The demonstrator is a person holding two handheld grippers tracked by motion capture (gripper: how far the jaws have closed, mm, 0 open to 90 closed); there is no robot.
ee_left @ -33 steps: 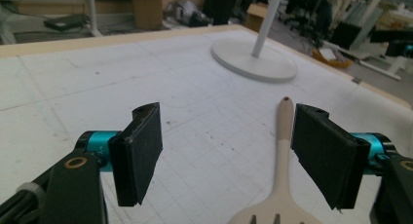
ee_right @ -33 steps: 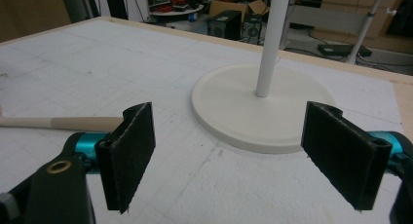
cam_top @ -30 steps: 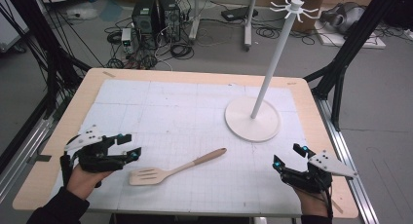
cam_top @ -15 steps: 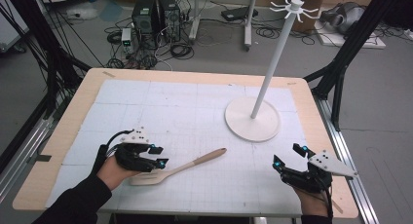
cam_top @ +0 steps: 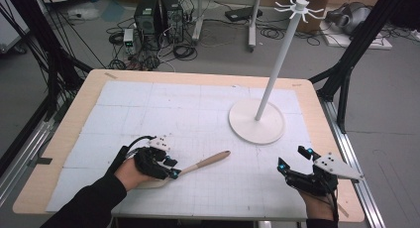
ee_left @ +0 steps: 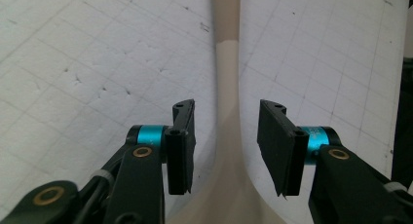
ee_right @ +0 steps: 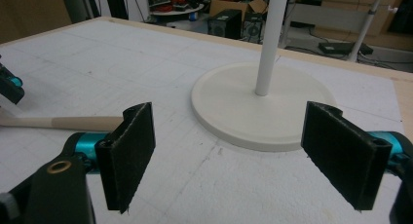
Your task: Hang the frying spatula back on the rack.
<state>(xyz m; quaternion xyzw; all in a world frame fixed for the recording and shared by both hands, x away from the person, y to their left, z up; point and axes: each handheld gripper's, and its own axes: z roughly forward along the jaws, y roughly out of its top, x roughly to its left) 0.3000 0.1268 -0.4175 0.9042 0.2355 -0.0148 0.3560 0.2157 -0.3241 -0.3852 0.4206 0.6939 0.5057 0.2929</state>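
**Left hand-held gripper straddling spatula neck, jaws not yet closed**

Wooden spatula [cam_top: 198,164] is lying flat on the white gridded mat, in the near half of the counter [cam_top: 64,188], left of centre. Long axis is running diagonally: blade end toward the near-left corner, handle tip pointing toward the far-right, in the direction of the white stand [cam_top: 257,121].

Left hand-held gripper [cam_top: 168,167] is sitting right over the blade end of the spatula. In the left gripper view, the left hand-held gripper [ee_left: 225,146] is showing both jaws apart with the spatula [ee_left: 227,87] neck running straight up between them, handle extending away along the gripper's own line of sight. Gaps are visible on both sides of the neck; neither pad is touching wood. So: open, holding nothing, but aligned. Jaws are closing across the narrow width of the neck, which is the axis a grasp would need.

Right hand-held gripper [cam_top: 296,159] is hanging near the near-right corner, well apart from the spatula. In its own view the right hand-held gripper [ee_right: 229,158] is spread wide and empty, looking at the stand [ee_right: 265,97] base, with the handle [ee_right: 63,121] lying off to its left.

Judgement: left hand is clearly the nearer one and the one set up for the pick. Coming move likely turns on squeezing shut on the neck where it widens into the blade. Risk: flat blade on the mat may leave little room under the pads.
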